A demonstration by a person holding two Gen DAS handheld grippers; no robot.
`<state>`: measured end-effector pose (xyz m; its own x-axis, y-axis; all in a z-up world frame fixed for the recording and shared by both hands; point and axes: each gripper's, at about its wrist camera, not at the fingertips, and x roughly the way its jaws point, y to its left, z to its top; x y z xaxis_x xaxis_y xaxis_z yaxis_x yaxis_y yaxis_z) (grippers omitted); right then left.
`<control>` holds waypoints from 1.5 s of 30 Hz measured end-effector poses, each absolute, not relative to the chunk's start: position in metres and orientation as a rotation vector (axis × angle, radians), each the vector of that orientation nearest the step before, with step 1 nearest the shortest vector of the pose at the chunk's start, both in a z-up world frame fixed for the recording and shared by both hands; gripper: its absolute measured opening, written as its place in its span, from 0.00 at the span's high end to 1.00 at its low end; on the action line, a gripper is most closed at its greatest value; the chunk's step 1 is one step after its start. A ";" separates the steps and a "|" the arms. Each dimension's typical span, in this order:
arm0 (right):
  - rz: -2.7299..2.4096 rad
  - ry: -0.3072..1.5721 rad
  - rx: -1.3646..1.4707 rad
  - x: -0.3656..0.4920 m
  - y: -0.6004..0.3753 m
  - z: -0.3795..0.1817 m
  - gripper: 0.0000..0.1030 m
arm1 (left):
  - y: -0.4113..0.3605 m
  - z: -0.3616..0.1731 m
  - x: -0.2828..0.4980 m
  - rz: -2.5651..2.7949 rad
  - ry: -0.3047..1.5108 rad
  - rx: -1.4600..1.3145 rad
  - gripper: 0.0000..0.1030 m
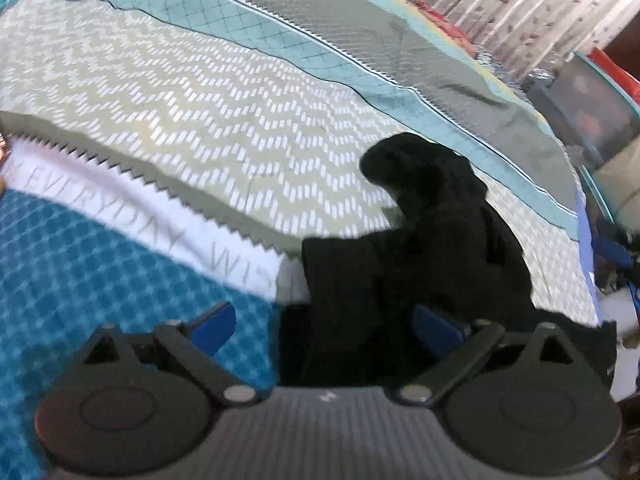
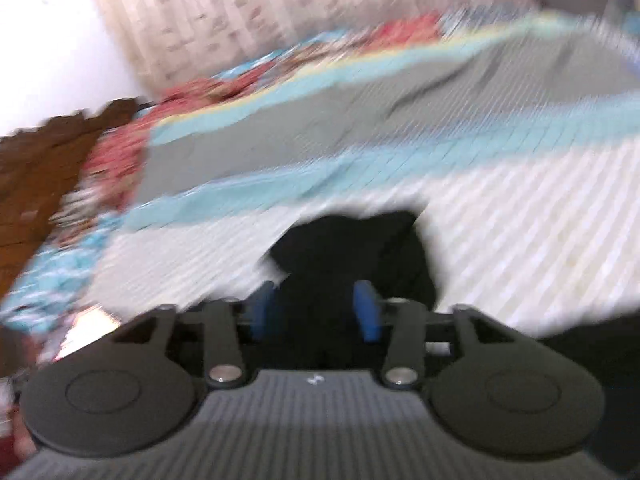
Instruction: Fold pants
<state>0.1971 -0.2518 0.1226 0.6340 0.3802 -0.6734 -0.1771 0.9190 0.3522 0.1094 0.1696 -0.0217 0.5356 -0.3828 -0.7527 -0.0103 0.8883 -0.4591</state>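
Observation:
The black pants (image 1: 424, 248) lie bunched on the patterned bedspread (image 1: 200, 100). In the left wrist view my left gripper (image 1: 324, 328) has its blue fingers wide apart, and the black cloth reaches in between them and over the right finger. In the blurred right wrist view the pants (image 2: 352, 248) sit right in front of my right gripper (image 2: 316, 310), whose blue fingers stand close together with black cloth between them.
The bed carries a quilt with chevron, teal and grey bands (image 1: 360, 40). A floral curtain (image 1: 520, 4) hangs behind. Boxes and clutter (image 1: 600, 120) stand past the bed's right edge. A brown wooden headboard (image 2: 36, 168) is at the left in the right wrist view.

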 end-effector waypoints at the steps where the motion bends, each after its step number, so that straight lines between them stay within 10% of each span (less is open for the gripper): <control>1: 0.308 0.838 0.249 0.218 -0.248 0.121 0.44 | 0.168 -0.024 0.117 -0.239 0.993 -0.448 0.04; 7: 0.408 0.961 0.109 0.309 -0.187 0.087 0.18 | 0.152 -0.031 0.142 -0.296 1.011 -0.463 0.11; 11: 0.494 1.064 -0.097 0.329 -0.125 0.037 0.15 | 0.145 -0.033 0.143 -0.324 1.027 -0.489 0.47; 15: 0.443 1.082 -0.216 0.332 -0.110 0.011 0.82 | 0.141 -0.026 0.128 -0.309 0.997 -0.433 0.70; 24: 0.060 0.573 0.407 0.259 -0.386 0.184 0.87 | 0.193 0.032 0.033 -0.387 0.793 -0.506 0.85; 37: -0.529 0.775 0.584 0.043 -0.530 0.079 0.87 | 0.157 0.000 -0.043 -0.430 1.014 -0.215 0.75; 41: -0.531 0.724 0.601 0.038 -0.524 0.087 0.84 | 0.181 0.035 -0.058 -0.396 0.889 -0.200 0.40; 45: -0.493 0.640 0.599 0.031 -0.519 0.104 0.60 | 0.218 0.053 -0.044 -0.339 0.810 -0.361 0.28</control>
<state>0.0310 -0.5189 0.1037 0.7006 -0.2379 -0.6727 0.5897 0.7239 0.3581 -0.0442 0.2177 0.0529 0.6427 -0.4260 -0.6367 0.1549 0.8862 -0.4366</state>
